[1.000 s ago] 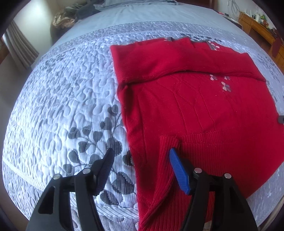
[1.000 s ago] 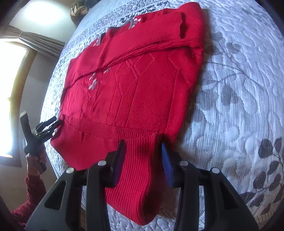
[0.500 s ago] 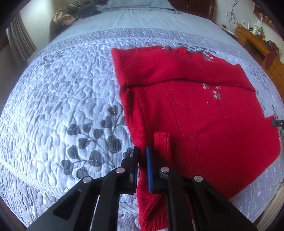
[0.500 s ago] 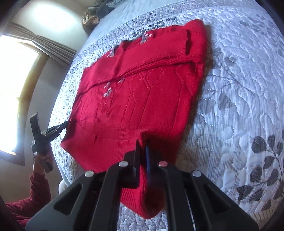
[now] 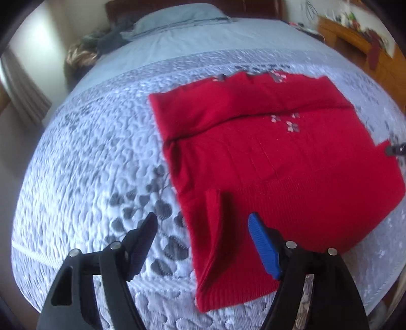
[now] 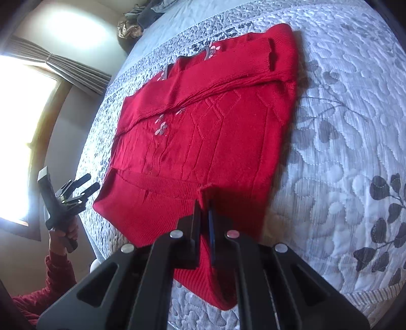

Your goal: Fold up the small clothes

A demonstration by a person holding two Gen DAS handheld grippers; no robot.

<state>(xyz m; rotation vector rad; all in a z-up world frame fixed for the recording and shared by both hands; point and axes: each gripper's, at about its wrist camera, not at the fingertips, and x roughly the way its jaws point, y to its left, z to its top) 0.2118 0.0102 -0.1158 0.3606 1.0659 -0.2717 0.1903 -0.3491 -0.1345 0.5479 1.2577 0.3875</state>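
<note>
At the near edge of the bed (image 5: pixel 76 157), the left gripper (image 5: pixel 203 232) is wide open, holding nothing; its fingers straddle a raised pleat in the ribbed hem of the red sweater (image 5: pixel 279 157). The right gripper (image 6: pixel 204 218) is closed down to a sliver, pinching the hem at the sweater's other near corner. That corner looks slightly lifted.

The sweater lies flat on the quilt, hem at the near edge, collar toward the headboard side, and one sleeve already folded across the chest.

Handling, my read: light, soft knit, no stiffness, so it will sag and stretch between grip points. The ribbed hem is thicker and grippy, making it the best place to pinch. Take both near corners through both layers, or the top layer peels off alone. It drags on the quilted cover, so lift rather than slide.

View differences:
- The left wrist view shows the pleat between its open fingers, the pillow (image 5: pixel 177 17) and the wooden dresser (image 5: pixel 360 48). Only the right gripper's tip shows, at the frame edge, so its closure is unreadable there.
- The right wrist view shows the pinch close up, the folded sleeve's cuff, the window, and the left gripper held off the bed's edge in the person's hand.
</note>
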